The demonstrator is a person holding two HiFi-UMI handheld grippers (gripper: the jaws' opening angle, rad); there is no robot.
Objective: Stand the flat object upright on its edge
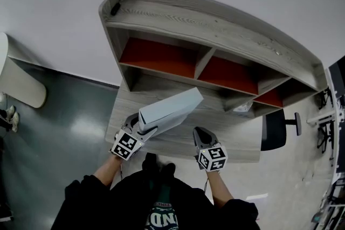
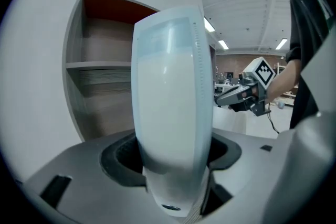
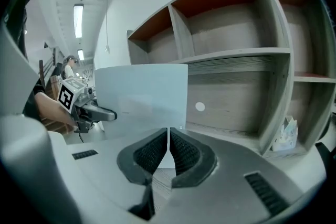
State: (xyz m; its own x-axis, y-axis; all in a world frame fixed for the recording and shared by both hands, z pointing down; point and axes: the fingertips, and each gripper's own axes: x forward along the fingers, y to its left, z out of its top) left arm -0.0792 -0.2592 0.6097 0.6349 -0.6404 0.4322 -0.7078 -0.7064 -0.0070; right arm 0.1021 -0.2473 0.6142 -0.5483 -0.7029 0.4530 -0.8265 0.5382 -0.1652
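The flat object (image 1: 171, 109) is a pale blue-white slab, held over the wooden desk (image 1: 237, 144) and slanting up toward the shelves. My left gripper (image 1: 147, 130) is shut on its near end. In the left gripper view the flat object (image 2: 170, 86) stands narrow side on between the jaws of the left gripper (image 2: 173, 157). My right gripper (image 1: 200, 132) hovers to its right, shut and empty. In the right gripper view the right gripper (image 3: 168, 136) has its pads together, and the flat object (image 3: 142, 94) shows its broad face behind them. The slab's lower edge is hidden.
A wooden shelf unit (image 1: 215, 35) with red-backed cubbies stands at the back of the desk. A small white item (image 1: 242, 107) lies in its right lower cubby. A black office chair (image 1: 275, 129) is off the desk's right end.
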